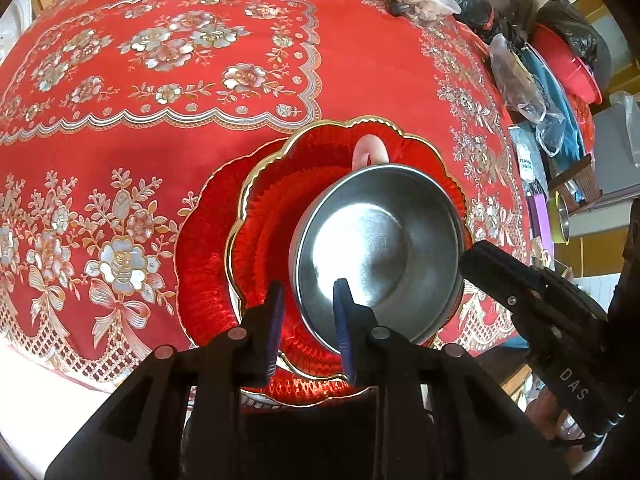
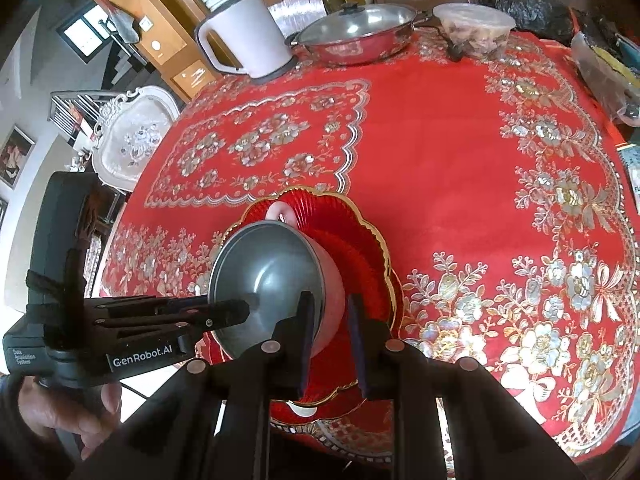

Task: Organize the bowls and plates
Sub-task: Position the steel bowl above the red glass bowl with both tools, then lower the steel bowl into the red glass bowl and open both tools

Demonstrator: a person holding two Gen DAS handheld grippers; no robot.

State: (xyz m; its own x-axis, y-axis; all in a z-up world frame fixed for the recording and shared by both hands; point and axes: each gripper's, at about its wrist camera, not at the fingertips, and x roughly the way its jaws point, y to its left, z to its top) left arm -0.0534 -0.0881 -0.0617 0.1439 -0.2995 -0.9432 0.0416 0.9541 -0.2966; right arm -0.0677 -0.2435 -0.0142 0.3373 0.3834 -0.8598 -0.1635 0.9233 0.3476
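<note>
A steel bowl [image 1: 380,248] [image 2: 260,276] with a pink outer wall hangs tilted over two stacked red, gold-rimmed scalloped plates [image 1: 280,200] [image 2: 352,232]. My left gripper [image 1: 310,320] [image 2: 236,308] is shut on the bowl's near rim, one blue pad inside and one outside. My right gripper [image 2: 331,340] [image 1: 474,254] straddles the opposite wall with a narrow gap; whether its pads touch the wall cannot be made out. Behind the bowl, a small pink item [image 1: 370,150] [image 2: 280,212] lies on the top plate, mostly hidden.
The round table wears a red floral cloth [image 2: 440,160]. At the far edge stand a white kettle [image 2: 248,36], a lidded steel pan [image 2: 356,32] and a plastic tub [image 2: 474,28]. Bags and clutter [image 1: 560,80] crowd the right side. A white chair [image 2: 136,132] stands to the left.
</note>
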